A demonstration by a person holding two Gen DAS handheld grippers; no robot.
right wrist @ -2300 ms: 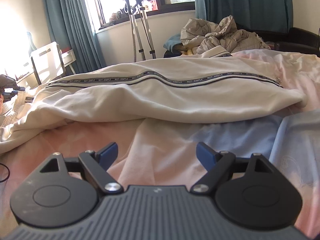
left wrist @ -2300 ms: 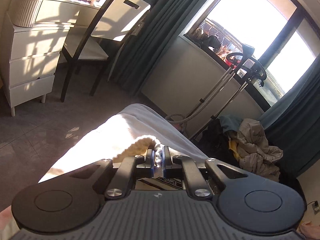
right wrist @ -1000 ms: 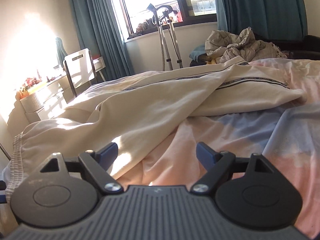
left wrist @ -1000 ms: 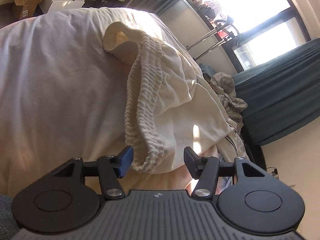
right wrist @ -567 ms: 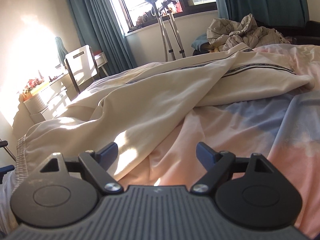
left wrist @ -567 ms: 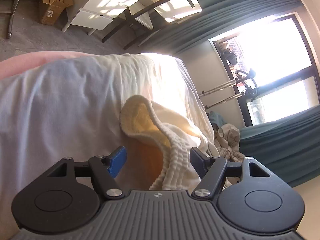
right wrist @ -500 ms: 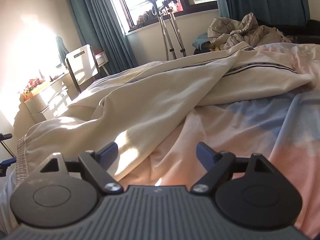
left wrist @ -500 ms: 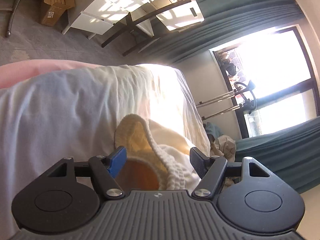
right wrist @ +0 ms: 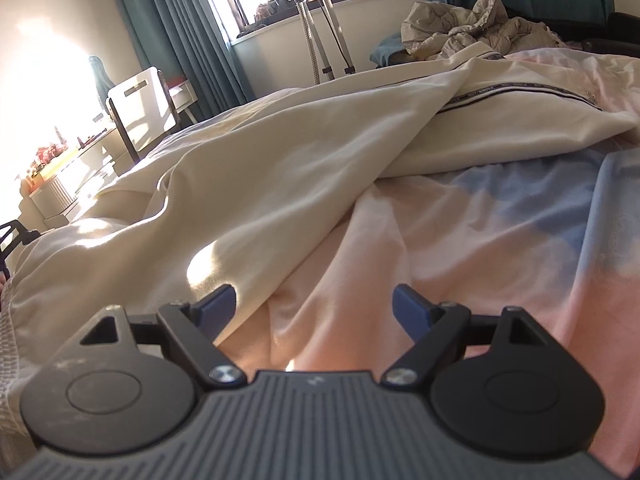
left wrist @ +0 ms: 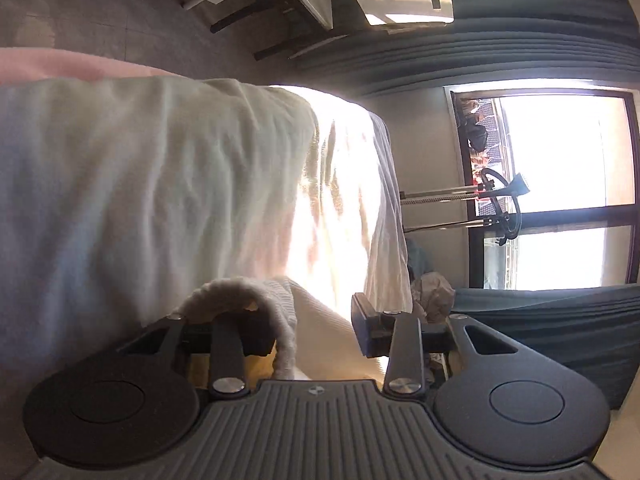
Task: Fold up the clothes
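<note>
Cream trousers [right wrist: 304,152] with a dark printed side stripe [right wrist: 520,90] lie spread across the pink and blue bed sheet [right wrist: 460,248]. Their ribbed waistband [left wrist: 256,304] curls over my left gripper's left finger in the left wrist view. My left gripper [left wrist: 312,328] is open, with the waistband's edge between its fingers. My right gripper [right wrist: 316,308] is open and empty, low over the sheet beside the trousers' near edge. The waistband also shows at the far left of the right wrist view [right wrist: 10,344].
A white chair [right wrist: 140,108] and a white dresser [right wrist: 60,196] stand left of the bed. Crutches [right wrist: 320,20] lean under the window. A heap of beige clothing [right wrist: 472,24] lies beyond the bed. The bed's edge drops to the grey floor [left wrist: 100,20].
My left gripper let go of the waistband, opened, then pushed forward so the waistband now hooks over its left finger. The trousers have slumped lower. My right gripper stayed open, barely shifted.
</note>
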